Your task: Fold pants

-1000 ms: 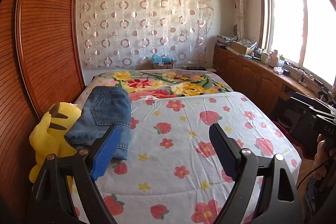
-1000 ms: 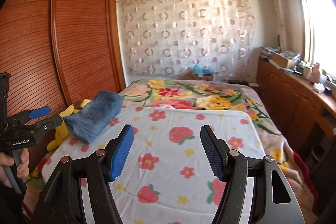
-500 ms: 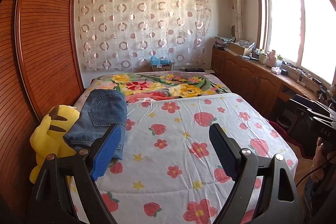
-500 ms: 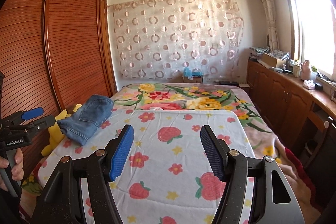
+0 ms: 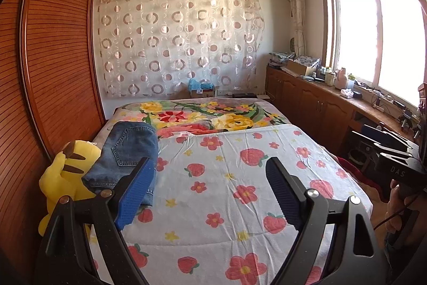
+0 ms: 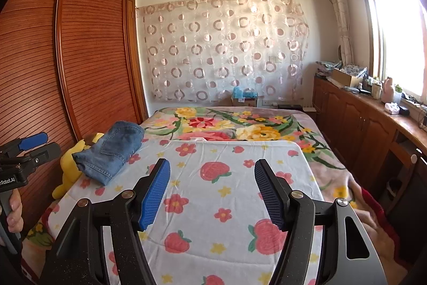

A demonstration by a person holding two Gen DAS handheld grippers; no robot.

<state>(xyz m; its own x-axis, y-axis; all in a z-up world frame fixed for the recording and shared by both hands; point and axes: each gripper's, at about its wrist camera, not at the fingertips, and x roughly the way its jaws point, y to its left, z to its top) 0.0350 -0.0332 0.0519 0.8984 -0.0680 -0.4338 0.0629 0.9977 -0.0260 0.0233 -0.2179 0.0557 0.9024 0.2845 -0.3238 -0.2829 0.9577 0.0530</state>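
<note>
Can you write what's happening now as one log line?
left gripper: open, empty | right gripper: open, empty | jeans: folded, on bed's left edge beside yellow plush

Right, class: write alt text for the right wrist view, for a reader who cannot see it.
Folded blue jeans lie at the left edge of a bed under a strawberry-print sheet, beside a yellow plush toy. The right gripper hangs open and empty in the foreground.

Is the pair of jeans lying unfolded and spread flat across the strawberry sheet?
No, the jeans sit folded in a compact bundle at the left edge of the strawberry sheet, beside the yellow plush toy.
</note>
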